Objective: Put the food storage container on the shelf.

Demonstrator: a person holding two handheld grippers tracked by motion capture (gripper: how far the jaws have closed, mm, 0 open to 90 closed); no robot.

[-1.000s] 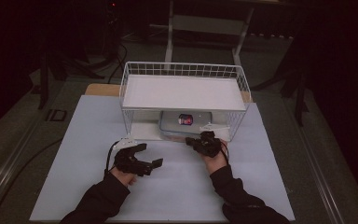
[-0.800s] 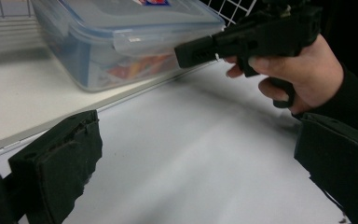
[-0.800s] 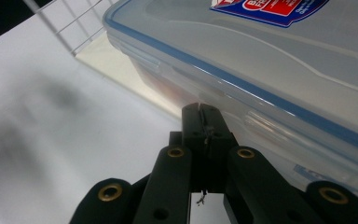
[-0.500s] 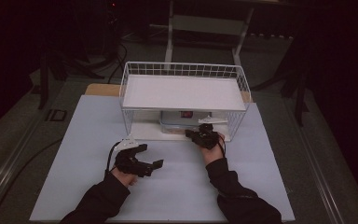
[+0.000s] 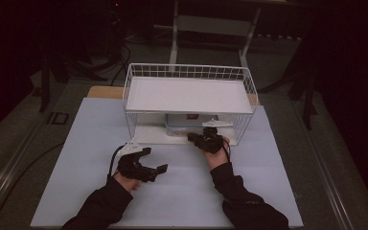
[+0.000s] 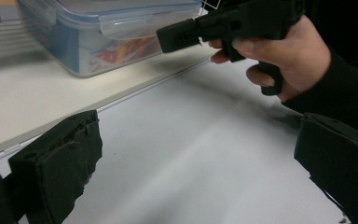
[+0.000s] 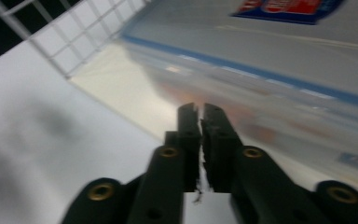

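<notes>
Under the shelf [image 5: 187,93] of the wire rack [image 5: 187,67], toward the table's far edge, sits the box [image 5: 187,125], clear with a blue-rimmed clip lid. It rests on the rack's pale base board [image 5: 148,136], set back from the board's near edge, so it can only be reached from the front, low and level.

That probably explains the right gripper [image 5: 194,138]: it is held flat, just above the table [image 5: 100,143], its tips pointed at the box's near wall beside a lid clip. From the right gripper view its jaws have just been opening and now stand a narrow slit apart, with nothing between them; the tips [image 7: 200,108] are close to the box [image 7: 284,60], and I cannot tell whether they touch it.

The left gripper [image 5: 155,159] rests nearer the table's near edge, left of centre and well apart from the rack. Its jaws are spread wide and empty, most likely waiting to steady or take the box.

In the way are the shelf overhead, which limits lifting, the wire side walls, and the step at the board's edge, which the box must cross to come out.
</notes>
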